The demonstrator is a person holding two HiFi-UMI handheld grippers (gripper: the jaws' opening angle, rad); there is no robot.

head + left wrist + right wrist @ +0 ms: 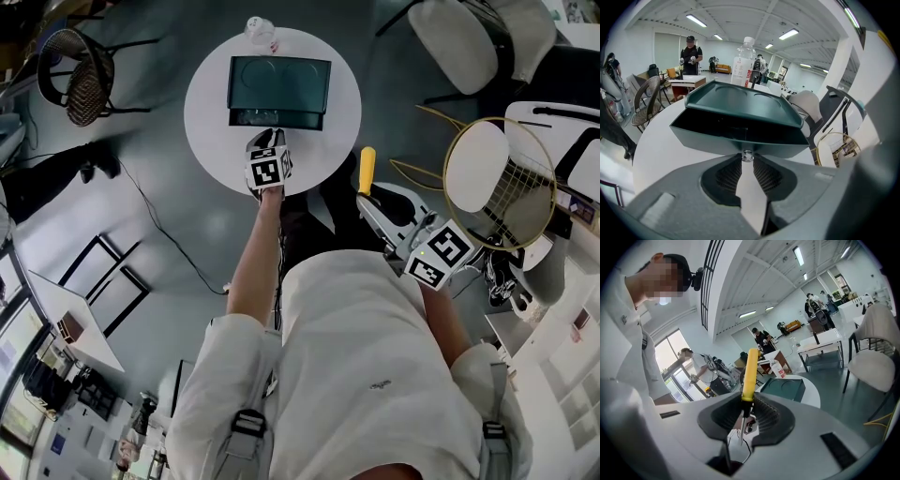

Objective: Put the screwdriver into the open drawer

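Plainly, both grippers are clamped on something.
The right gripper (749, 405) grasps the screwdriver (750, 371) where yellow handle meets shaft; the left gripper (747, 158) pinches the drawer (717, 136) knob (747, 155). Probably light, rigid, smooth: it may pivot. It hangs well apart from the table (211, 122).

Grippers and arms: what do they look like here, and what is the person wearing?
The left gripper and right gripper have light grey moulded bodies with dark ribbed pads. Each carries a white cube printed with black square markers. The person wears a white short-sleeved shirt and grey shoulder straps with buckles.
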